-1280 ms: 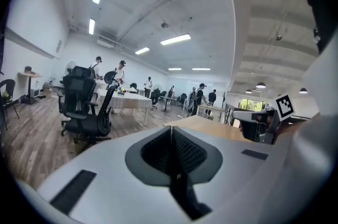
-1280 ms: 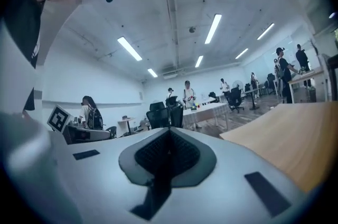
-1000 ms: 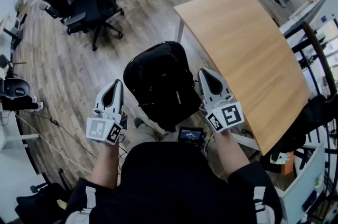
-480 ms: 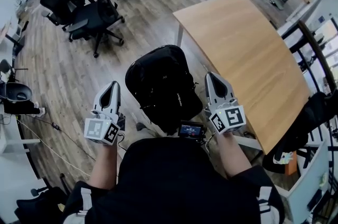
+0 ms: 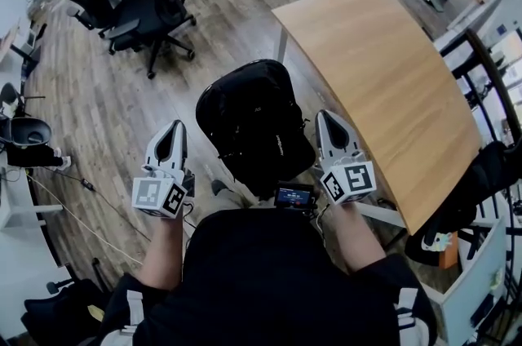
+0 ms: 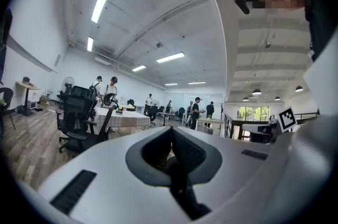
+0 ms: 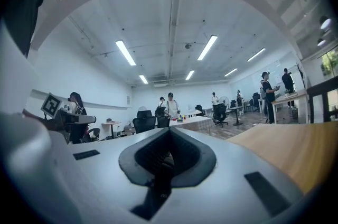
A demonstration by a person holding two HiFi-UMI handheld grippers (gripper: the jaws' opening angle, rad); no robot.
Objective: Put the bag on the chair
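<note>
Black bag [image 5: 253, 128]: just beside the left-hand edge of the wooden table [image 5: 383, 83], bulky and glossy, seen from above. Whatever supports it is hidden by its own bulk; cannot tell what it rests on.

Left tool [image 5: 173, 139]: on the side of the bag away from the table, near the bag but apart from it. Same tool [image 6: 170, 138] in the left gripper view: jaws pressed together, nothing between them, only the open office beyond.

Right tool [image 5: 329, 130]: in the gap between bag and table, just beside the bag's flank; contact not clear from above. Same tool [image 7: 168, 149] in the right gripper view: jaws pressed together, empty; table [image 7: 296, 154] at lower right there.

Both tools: tips pointing away from the person, marker cubes toward the body.

Small device with lit screen [image 5: 294, 196]: off the table's near corner, at the bag's near edge, between the two tools.

Black office chairs [image 5: 147, 10]: well apart from the table, across the wood floor [image 5: 106, 108].
</note>
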